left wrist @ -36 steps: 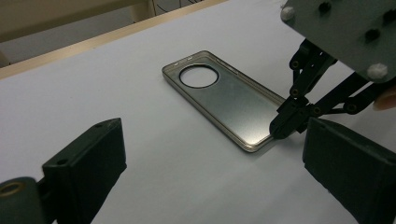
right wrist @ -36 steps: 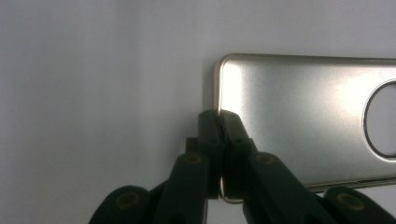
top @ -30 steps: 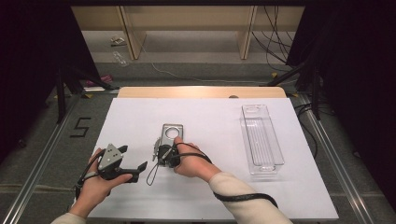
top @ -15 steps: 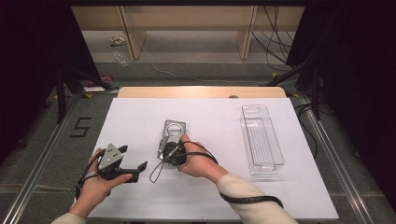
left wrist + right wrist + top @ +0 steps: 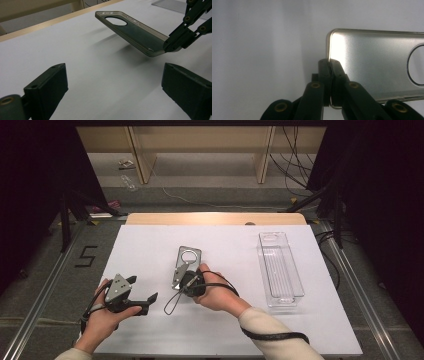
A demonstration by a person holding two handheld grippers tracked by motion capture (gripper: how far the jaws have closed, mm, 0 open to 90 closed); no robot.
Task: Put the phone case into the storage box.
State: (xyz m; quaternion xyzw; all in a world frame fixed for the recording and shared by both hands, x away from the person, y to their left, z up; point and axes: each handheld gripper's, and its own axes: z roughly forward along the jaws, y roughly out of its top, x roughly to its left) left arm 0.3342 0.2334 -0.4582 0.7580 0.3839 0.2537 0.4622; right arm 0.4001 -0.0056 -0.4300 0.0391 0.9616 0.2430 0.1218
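The right gripper (image 5: pixel 331 82) has its jaws clenched on the near end of the phone case (image 5: pixel 186 265), lifted tilted off the white surface (image 5: pixel 150 250) near its middle. The left gripper (image 5: pixel 145 301) waits nearby, jaws released and holding nothing. Grasping and lifting look done; setting the case down, perhaps in the clear tray (image 5: pixel 280 267) at right, seems left.

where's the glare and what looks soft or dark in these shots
Right gripper view: a bright glare patch washes out the phone case near its clamped edge, and the right gripper looks soft up close. Left gripper view: the lifted case throws a soft shadow on the white table, with the left gripper dark in the foreground. High view: dark surroundings, evenly lit table.
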